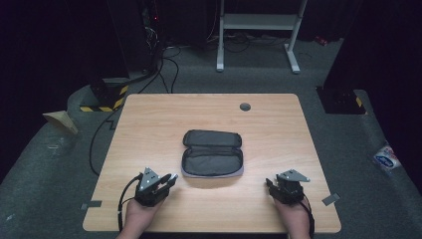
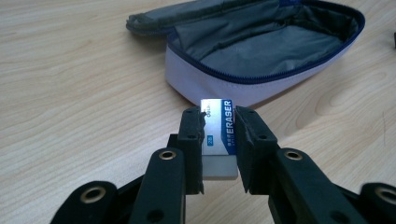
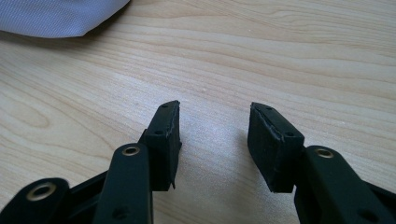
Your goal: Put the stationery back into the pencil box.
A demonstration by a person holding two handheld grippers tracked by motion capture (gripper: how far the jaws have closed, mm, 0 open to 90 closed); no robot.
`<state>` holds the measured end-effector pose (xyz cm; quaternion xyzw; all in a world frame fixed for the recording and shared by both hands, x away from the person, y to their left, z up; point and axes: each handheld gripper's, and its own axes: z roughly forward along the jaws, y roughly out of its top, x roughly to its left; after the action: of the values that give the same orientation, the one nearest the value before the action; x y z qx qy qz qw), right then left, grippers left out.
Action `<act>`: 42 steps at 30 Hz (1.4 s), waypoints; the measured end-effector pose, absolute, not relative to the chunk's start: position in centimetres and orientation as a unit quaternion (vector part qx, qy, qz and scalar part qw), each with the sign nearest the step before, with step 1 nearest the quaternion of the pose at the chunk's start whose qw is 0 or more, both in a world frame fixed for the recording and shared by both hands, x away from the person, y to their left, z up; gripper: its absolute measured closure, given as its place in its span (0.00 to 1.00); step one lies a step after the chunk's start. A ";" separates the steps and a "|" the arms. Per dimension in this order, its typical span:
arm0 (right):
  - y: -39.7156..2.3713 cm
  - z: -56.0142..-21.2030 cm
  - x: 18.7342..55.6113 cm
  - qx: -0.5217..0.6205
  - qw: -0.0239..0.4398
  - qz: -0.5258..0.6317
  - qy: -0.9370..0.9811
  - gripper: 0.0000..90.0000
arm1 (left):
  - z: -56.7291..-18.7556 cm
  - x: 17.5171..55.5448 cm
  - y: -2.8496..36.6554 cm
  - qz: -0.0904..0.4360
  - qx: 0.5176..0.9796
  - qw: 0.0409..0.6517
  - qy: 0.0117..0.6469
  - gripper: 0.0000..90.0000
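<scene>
The white block eraser in its blue-and-white paper sleeve (image 2: pixel 218 140) is clamped between the pads of the left gripper (image 2: pixel 219 149), above the light wooden desk (image 2: pixel 70 93) just short of the open grey fabric pencil case with blue zip (image 2: pixel 261 51). This looks like the carrying step; next the eraser must go over the case's near wall and be released inside. The right gripper (image 3: pixel 214 140) rests apart, jaws spread on nothing.
</scene>
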<state>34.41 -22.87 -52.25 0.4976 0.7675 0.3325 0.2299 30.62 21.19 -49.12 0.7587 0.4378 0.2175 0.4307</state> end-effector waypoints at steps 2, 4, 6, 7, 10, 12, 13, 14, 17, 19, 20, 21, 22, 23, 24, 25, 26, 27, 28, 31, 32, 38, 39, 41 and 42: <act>-22.9 -52.3 34.4 0.498 0.230 0.332 0.767 0.60 | -48.9 30.7 21.2 0.219 0.755 0.435 0.439 0.81; -22.9 -52.3 34.4 0.498 0.230 0.332 0.767 0.60 | -48.6 30.8 21.3 0.223 0.751 0.439 0.439 0.81; -22.9 -52.3 34.4 0.498 0.229 0.333 0.767 0.59 | -48.4 31.0 21.2 0.224 0.750 0.442 0.439 0.81; -22.9 -52.3 34.4 0.498 0.228 0.333 0.767 0.59 | -48.4 31.0 21.2 0.225 0.750 0.442 0.438 0.81; -22.9 -52.3 34.4 0.497 0.228 0.333 0.768 0.59 | -48.3 31.1 21.1 0.225 0.748 0.447 0.437 0.81; -22.9 -52.3 34.4 0.498 0.228 0.333 0.768 0.59 | -48.1 31.1 21.1 0.226 0.747 0.448 0.436 0.81; -22.9 -52.3 34.4 0.498 0.228 0.334 0.768 0.59 | -48.1 31.1 21.1 0.226 0.747 0.448 0.436 0.81; -22.9 -52.3 34.4 0.498 0.228 0.334 0.768 0.58 | -48.0 31.1 21.1 0.228 0.747 0.449 0.435 0.81; -22.9 -52.3 34.5 0.496 0.228 0.334 0.768 0.58 | -47.9 31.1 21.1 0.230 0.746 0.451 0.433 0.81; -22.9 -52.3 34.5 0.497 0.229 0.333 0.768 0.58 | -47.8 31.2 21.2 0.231 0.743 0.453 0.436 0.81; -22.8 -52.3 34.5 0.498 0.229 0.333 0.767 0.58 | -47.6 31.2 21.4 0.233 0.740 0.455 0.437 0.81; -22.8 -52.3 34.5 0.497 0.230 0.332 0.768 0.58 | -47.5 31.3 21.4 0.232 0.738 0.458 0.439 0.81; -22.8 -52.3 34.5 0.497 0.230 0.333 0.768 0.58 | -47.4 31.3 21.4 0.233 0.738 0.459 0.437 0.81; -22.8 -52.3 34.5 0.498 0.229 0.333 0.768 0.58 | -47.4 31.3 21.4 0.233 0.738 0.459 0.437 0.81; -22.8 -52.3 34.5 0.497 0.229 0.333 0.768 0.58 | -47.3 31.3 21.3 0.235 0.738 0.459 0.435 0.81; -22.9 -52.3 34.5 0.494 0.230 0.333 0.769 0.58 | -47.3 31.3 21.3 0.235 0.738 0.459 0.435 0.81; -22.9 -52.3 34.5 0.497 0.227 0.334 0.768 0.58 | -47.2 31.3 21.3 0.235 0.737 0.461 0.434 0.81; -22.9 -52.3 34.4 0.497 0.227 0.333 0.768 0.58 | -47.2 31.3 21.3 0.234 0.737 0.462 0.435 0.81; -22.9 -52.3 34.4 0.497 0.228 0.333 0.768 0.58 | -47.2 31.4 21.3 0.234 0.736 0.462 0.437 0.81; -22.8 -52.3 34.4 0.497 0.229 0.333 0.768 0.58 | -47.1 31.5 21.3 0.235 0.733 0.463 0.440 0.81; -22.9 -52.3 34.4 0.497 0.229 0.333 0.768 0.58 | -47.1 31.6 21.3 0.235 0.732 0.464 0.440 0.81; -22.9 -52.3 34.4 0.495 0.227 0.334 0.769 0.57 | -47.1 31.8 21.2 0.236 0.732 0.463 0.440 0.81; -22.9 -52.3 34.4 0.495 0.227 0.334 0.769 0.57 | -47.0 31.8 21.2 0.237 0.732 0.463 0.440 0.81; -22.9 -52.3 34.4 0.495 0.227 0.334 0.769 0.57 | -47.0 31.8 21.1 0.236 0.731 0.465 0.440 0.81; -22.9 -52.3 34.4 0.496 0.226 0.334 0.769 0.56 | -47.0 31.8 21.1 0.238 0.732 0.464 0.439 0.81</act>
<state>34.39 -22.87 -52.26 0.4958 0.7692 0.3337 0.2264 31.83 21.06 -46.97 0.7318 0.4385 0.2376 0.4644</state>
